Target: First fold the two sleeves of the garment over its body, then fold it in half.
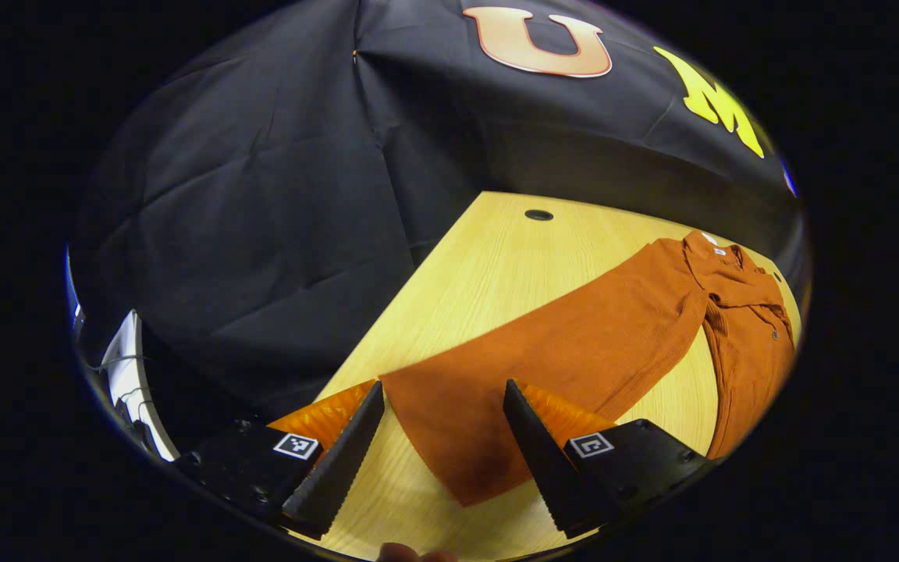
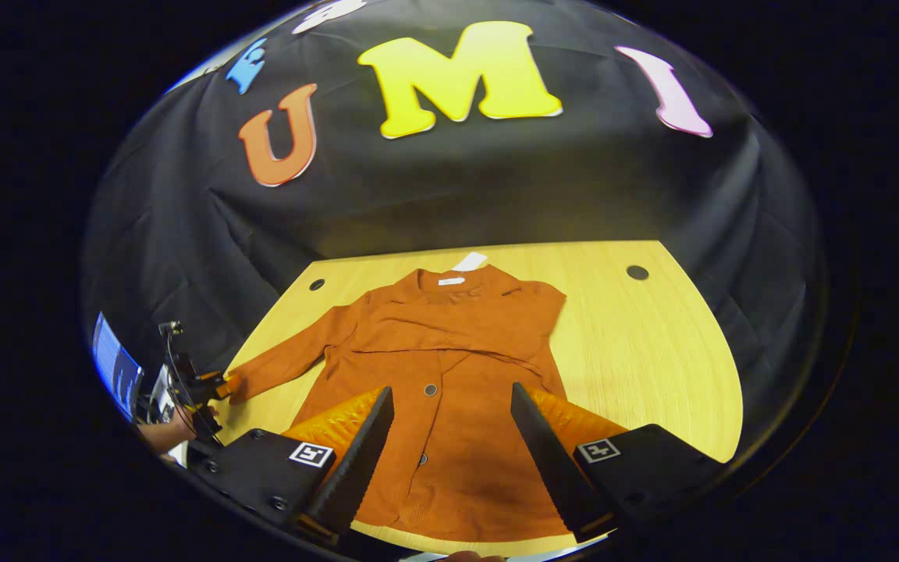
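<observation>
Between the spread jaws of the left gripper (image 1: pixel 443 421) lies the outstretched sleeve (image 1: pixel 543 351) cuff, framed for grasping, while the right gripper (image 2: pixel 452 425), jaws likewise apart, hovers over the garment (image 2: pixel 449 375) body.

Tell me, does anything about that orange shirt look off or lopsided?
Slightly lopsided: the orange shirt has one sleeve already folded across its chest, while the other sleeve lies stretched out on the table, its cuff between the open left gripper.

A light wooden table (image 2: pixel 652 351) lies bare to the right of a rust-orange garment (image 2: pixel 449 367), giving open passage there. On the other side, one sleeve (image 1: pixel 574 343) stretches flat across the tabletop. A black cloth wall (image 2: pixel 449 203) closes off the far edge.
</observation>
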`<state>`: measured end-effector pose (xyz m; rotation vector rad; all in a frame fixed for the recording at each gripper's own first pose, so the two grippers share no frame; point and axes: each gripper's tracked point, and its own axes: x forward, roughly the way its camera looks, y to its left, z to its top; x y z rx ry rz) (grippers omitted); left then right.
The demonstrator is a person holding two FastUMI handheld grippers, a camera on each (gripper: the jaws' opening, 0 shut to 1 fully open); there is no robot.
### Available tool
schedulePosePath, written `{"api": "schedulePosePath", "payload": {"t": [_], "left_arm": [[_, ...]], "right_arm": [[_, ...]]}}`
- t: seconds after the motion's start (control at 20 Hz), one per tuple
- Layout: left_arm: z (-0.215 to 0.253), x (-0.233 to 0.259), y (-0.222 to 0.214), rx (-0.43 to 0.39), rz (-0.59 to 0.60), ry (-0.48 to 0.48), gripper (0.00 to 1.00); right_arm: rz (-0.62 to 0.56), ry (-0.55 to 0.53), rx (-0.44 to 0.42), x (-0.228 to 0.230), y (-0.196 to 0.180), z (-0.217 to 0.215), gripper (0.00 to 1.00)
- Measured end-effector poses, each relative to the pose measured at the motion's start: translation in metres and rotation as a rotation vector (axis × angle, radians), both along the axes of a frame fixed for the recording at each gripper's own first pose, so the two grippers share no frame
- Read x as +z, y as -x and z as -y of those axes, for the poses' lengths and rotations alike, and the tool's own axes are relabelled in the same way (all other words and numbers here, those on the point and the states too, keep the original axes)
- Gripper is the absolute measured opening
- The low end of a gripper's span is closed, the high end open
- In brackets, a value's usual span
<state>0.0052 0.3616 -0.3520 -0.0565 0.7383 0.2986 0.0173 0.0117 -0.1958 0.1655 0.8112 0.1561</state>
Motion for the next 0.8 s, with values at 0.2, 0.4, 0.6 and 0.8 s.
{"api": "schedulePosePath", "payload": {"t": [0.2,0.4,0.6,0.8], "left_arm": [[-0.003,-0.006,-0.002,0.029,0.032,0.023,1.00],[-0.001,-0.007,-0.003,0.048,0.060,0.041,1.00],[0.011,-0.007,-0.009,0.032,0.067,0.043,0.48],[0.028,0.001,-0.017,0.143,0.122,0.262,0.06]], "right_arm": [[0.003,-0.003,-0.001,0.007,0.004,-0.007,0.97],[0.006,0.013,0.050,0.008,0.007,-0.024,0.92],[0.016,0.012,0.077,0.011,0.011,-0.035,0.93],[0.041,0.063,0.108,0.012,0.021,-0.034,0.97]]}}
